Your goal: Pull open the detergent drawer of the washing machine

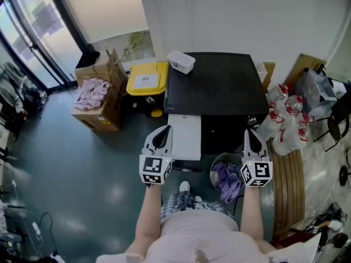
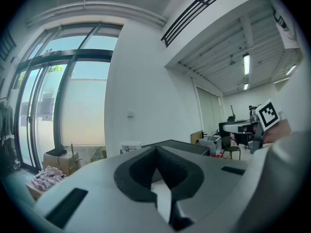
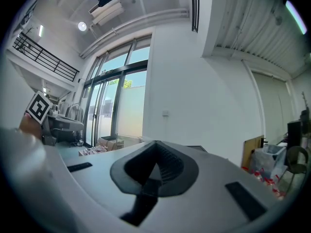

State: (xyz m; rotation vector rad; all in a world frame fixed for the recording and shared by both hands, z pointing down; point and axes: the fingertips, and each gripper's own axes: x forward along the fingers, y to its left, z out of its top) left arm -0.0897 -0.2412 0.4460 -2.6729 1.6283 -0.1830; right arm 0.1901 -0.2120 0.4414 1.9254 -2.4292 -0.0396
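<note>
Detergent drawer (image 1: 185,136): showing as a white oblong, jutting out of the washing machine (image 1: 214,86) at the left corner of its front, pointing back toward the person (image 1: 192,234).

Standing closest, in a pale top, and holding both claws out ahead, roughly level. Pinching the left claw (image 1: 163,131) fully together on nothing, its dark pads meeting at the tip in its own view. Hovering just beside the drawer's left edge, with no telling from here whether touching it or not. Pinching the right claw (image 1: 251,135) together as well, likewise empty, off the front right corner of the machine.

Standing below and between the claws: a round tub (image 1: 218,160) piled with purple laundry (image 1: 227,181).

Carrying, further on, a white container (image 1: 181,62) on the back left corner of the machine's flat black top.

Passing a yellow-lidded bin (image 1: 147,81) just left of the machine, then open cardboard boxes (image 1: 104,106) holding pink cloth (image 1: 90,92) on the grey-green floor (image 1: 82,169).

Ending on the right with a heap of red-and-white bags (image 1: 285,122) near the white wall (image 1: 230,15).
</note>
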